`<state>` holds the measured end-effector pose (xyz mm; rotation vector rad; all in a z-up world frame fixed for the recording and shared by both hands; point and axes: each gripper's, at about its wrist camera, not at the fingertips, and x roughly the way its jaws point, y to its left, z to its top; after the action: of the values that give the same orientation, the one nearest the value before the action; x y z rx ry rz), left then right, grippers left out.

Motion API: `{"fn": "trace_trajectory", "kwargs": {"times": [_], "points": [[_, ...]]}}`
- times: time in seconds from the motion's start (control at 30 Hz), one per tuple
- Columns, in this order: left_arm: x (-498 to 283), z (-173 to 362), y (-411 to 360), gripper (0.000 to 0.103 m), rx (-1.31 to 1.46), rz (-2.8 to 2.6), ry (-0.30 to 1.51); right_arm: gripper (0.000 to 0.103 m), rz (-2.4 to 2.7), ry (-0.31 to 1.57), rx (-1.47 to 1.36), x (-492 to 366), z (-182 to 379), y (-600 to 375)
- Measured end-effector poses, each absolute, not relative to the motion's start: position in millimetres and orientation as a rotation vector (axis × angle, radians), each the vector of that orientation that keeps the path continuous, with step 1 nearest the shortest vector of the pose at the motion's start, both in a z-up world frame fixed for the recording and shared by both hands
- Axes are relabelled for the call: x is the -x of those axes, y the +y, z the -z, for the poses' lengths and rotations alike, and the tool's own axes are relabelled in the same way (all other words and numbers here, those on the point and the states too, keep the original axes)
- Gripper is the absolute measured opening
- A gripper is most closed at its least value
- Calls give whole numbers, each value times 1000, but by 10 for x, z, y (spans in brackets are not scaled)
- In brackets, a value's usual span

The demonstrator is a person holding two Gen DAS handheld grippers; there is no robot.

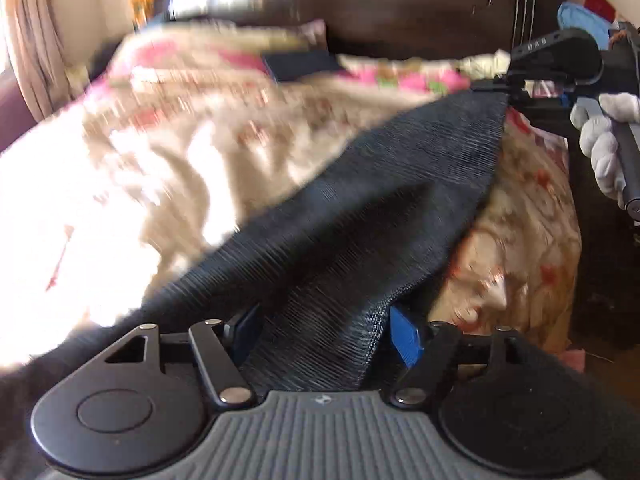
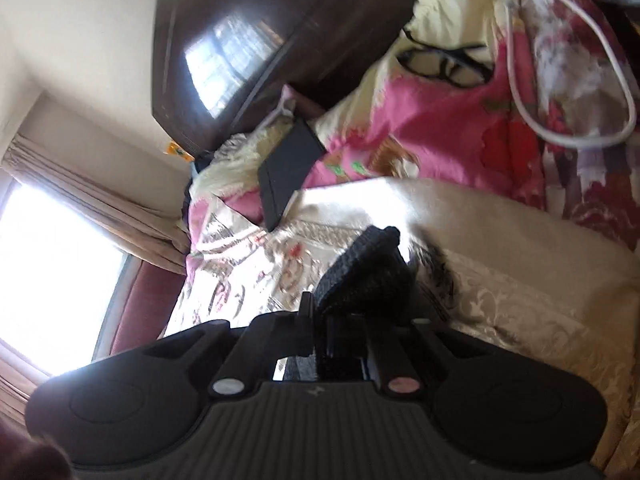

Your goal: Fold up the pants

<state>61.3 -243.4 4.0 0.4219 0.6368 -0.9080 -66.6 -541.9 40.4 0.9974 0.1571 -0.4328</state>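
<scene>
The pants were held stretched from the left gripper, lower centre, to the right gripper, upper right; both were clamped on fabric.

**Dark pants stretched between two grippers above a floral bed**

The left gripper has its blue pads clamped on one edge of the black ribbed pants. The fabric runs taut, up and to the right, to the right gripper, which pinches the far corner. A white-gloved hand grips that tool's handle. Below lies a floral bedspread, blurred and brightly sunlit on the left. A dark wooden headboard stands behind, and a flat dark object rests near the pink pillows.
</scene>
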Motion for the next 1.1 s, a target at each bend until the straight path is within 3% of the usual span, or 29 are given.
{"fn": "trace_trajectory", "kwargs": {"times": [0.07,0.13,0.2,0.37,0.7,0.77,0.83,0.9,1.1], "points": [[-684,14,-2433,86,-477,875,637,7,465,188,-965,633,-436,-5441],[-932,229,-2526,92,-485,904,802,7,475,258,-984,562,-386,-5495],[-1021,267,-2551,94,-457,906,821,7,459,245,-962,583,-417,-5435],[-832,-48,-2446,89,-398,977,639,7,476,269,-939,561,-409,-5456],[-1261,-167,-2588,88,-395,961,647,7,465,281,-889,592,-414,-5426],[-1410,-124,-2604,79,-431,941,665,7,482,303,-864,556,-387,-5460],[-1532,-73,-2625,43,-474,939,707,7,479,301,-909,562,-325,-5528],[-1595,-28,-2642,22,-517,941,738,7,485,306,-911,565,-280,-5548],[-1698,88,-2763,21,-597,987,793,8,495,328,-927,569,-155,-5569]]}}
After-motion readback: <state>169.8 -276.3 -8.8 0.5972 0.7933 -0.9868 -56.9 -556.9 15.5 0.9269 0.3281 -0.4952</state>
